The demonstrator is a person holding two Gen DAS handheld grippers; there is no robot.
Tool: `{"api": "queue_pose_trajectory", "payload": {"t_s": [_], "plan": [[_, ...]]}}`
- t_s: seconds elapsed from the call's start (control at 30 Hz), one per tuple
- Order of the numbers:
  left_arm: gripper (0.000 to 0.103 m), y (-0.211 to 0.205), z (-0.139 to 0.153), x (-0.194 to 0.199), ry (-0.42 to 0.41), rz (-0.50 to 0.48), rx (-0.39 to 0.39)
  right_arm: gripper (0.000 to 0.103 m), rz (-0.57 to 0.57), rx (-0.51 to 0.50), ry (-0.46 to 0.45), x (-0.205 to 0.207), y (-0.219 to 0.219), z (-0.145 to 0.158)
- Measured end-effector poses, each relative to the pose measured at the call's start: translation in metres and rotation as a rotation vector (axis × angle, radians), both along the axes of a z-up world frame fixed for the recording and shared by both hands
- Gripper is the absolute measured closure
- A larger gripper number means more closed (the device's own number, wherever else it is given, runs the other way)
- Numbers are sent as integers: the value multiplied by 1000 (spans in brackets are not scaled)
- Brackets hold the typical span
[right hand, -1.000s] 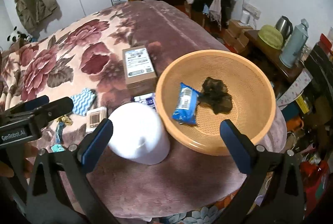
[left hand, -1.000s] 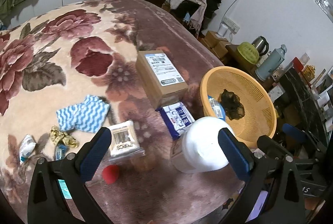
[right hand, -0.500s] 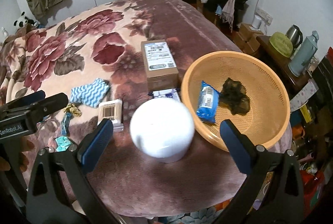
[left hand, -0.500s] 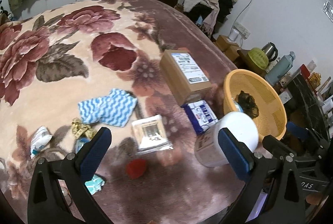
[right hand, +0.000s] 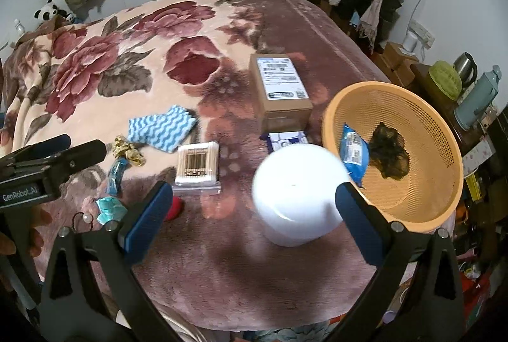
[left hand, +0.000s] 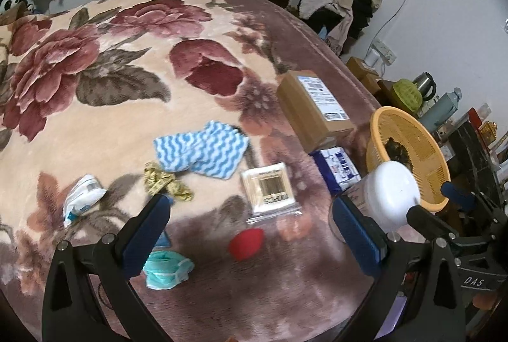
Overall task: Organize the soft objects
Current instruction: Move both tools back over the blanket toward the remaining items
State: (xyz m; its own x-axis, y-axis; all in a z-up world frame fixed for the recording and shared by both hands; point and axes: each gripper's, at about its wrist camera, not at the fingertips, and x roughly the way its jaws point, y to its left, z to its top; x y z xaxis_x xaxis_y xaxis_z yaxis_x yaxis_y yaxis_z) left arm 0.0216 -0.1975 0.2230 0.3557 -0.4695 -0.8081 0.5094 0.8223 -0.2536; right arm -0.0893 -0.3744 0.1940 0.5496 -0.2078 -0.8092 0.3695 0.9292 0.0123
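left gripper (left hand: 250,227) spread wide, empty, above red sponge (left hand: 246,244); right gripper (right hand: 250,210) spread wide, empty, white jar (right hand: 298,194) between fingers, untouched.

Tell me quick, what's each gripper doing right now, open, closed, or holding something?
Left gripper: open, holding nothing, above the blanket.
Right gripper: open, holding nothing, near the white jar.

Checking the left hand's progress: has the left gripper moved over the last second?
Yes. The left gripper swung left, away from the orange basket; the white jar that sat between its fingers now lies right.
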Motion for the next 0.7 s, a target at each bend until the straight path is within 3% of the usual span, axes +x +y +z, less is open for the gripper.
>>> {"api": "queue_pose_trajectory", "payload": {"t_s": [0.7], "plan": [[1, 92, -35, 21, 34, 90, 29, 0, 95, 12, 34, 32, 60, -19]]}}
